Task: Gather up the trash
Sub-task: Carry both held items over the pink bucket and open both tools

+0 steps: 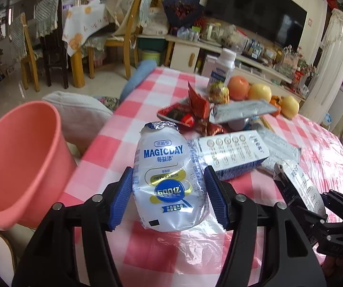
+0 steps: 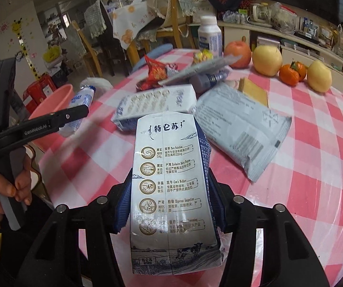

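Left wrist: left gripper [image 1: 169, 195] clamps the yogurt bottle [image 1: 169, 179], long axis upright, above the table; pink bin [image 1: 21, 157] just left.

Right wrist: right gripper [image 2: 171, 203] clenched on the milk carton [image 2: 171, 191]; bin [image 2: 52, 110] far left, left hand nearer.

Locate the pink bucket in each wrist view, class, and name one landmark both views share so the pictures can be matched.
Left wrist view: the pink bucket fills the left side, large and near, beside the table's edge.
Right wrist view: it sits small at mid-left, partly hidden behind the left tool.
Shared landmark: the red apple at the far end of the checked tablecloth.
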### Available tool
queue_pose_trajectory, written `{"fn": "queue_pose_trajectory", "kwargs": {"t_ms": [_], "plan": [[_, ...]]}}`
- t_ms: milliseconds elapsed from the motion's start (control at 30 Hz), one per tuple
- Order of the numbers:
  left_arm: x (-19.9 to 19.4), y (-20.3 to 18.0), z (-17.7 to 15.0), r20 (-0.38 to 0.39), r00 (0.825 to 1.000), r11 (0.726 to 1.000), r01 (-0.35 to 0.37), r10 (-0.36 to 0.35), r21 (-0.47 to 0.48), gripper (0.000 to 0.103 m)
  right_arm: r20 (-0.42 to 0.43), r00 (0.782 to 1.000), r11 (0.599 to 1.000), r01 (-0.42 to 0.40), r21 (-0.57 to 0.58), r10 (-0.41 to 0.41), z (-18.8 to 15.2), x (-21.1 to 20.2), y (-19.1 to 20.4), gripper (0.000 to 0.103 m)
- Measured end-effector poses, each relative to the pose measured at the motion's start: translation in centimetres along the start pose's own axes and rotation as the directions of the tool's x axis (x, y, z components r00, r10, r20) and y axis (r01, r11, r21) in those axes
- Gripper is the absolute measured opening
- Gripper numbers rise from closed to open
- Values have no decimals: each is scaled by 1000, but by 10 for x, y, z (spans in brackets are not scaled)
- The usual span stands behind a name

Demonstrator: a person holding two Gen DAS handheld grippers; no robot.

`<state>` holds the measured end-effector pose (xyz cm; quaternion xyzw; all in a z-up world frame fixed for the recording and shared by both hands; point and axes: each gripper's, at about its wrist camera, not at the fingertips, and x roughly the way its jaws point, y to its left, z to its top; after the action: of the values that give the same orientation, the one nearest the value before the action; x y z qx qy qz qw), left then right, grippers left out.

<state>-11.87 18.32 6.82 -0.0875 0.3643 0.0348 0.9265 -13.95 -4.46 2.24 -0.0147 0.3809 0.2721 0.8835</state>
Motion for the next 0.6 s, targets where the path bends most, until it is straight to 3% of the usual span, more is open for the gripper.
{"fn": "queue_pose_trajectory", "kwargs": {"t_ms": [233,433,600], "plan": [[-39,22,11,88,996,999,-7,11,-44,61,68,996,998,-46,-48,49,35,-17,54,56],[-63,68,18,122,985,989,-108,120,-99,61,82,984,981,-146,-127,158,78,-10,123,56],[-73,125,20,116,962,962,-229,247,-150,61,67,974,960,-202,-192,218,108,10,180,56]]}}
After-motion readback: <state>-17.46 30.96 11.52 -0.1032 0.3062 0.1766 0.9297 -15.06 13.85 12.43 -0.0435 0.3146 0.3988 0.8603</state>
